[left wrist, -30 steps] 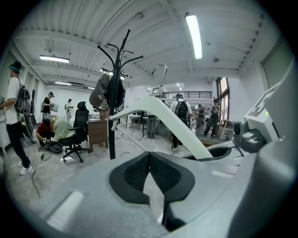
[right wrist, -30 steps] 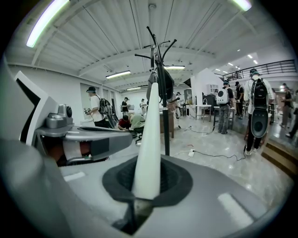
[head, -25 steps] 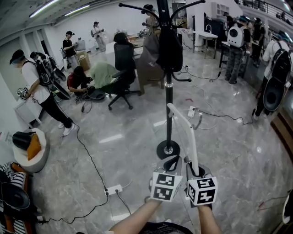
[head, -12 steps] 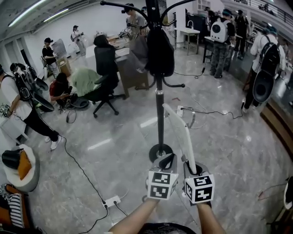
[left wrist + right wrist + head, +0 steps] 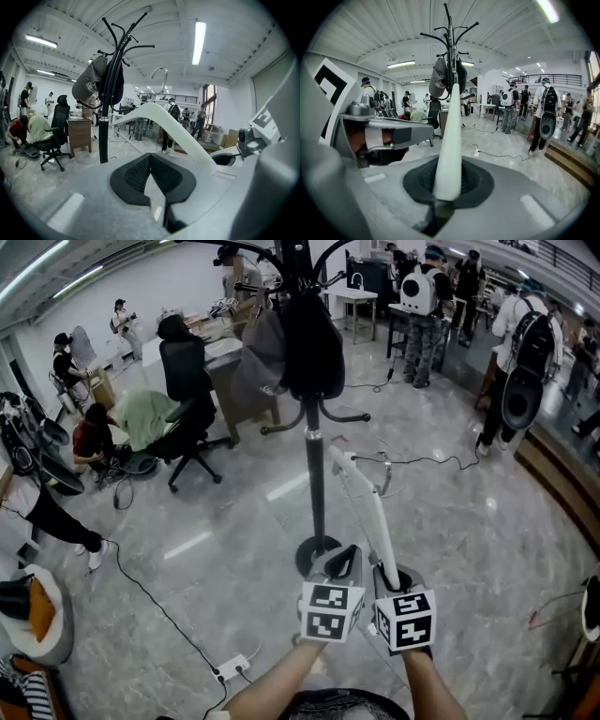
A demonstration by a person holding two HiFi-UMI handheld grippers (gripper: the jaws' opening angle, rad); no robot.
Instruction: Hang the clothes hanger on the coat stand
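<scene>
Inside the right gripper [image 5: 448, 183], clamped, sits the clothes hanger [image 5: 451, 131] end; the left gripper [image 5: 150, 164] alongside is pressed together, empty.

Bright, white-walled workshop hall [image 5: 141, 282]

Glossy grey marble floor [image 5: 216, 521] crossed by black cables [image 5: 155, 601], with a white power strip [image 5: 232, 667] near the front; black office chair [image 5: 183, 381] beside a brown wooden desk [image 5: 78, 133]; small white table [image 5: 356, 298] farther back; ribbed white ceiling with long tube lights [image 5: 198, 42]; railed mezzanine [image 5: 555, 77] and tall window [image 5: 209, 101] at the far side; people [image 5: 419, 287] scattered round the edges.
</scene>
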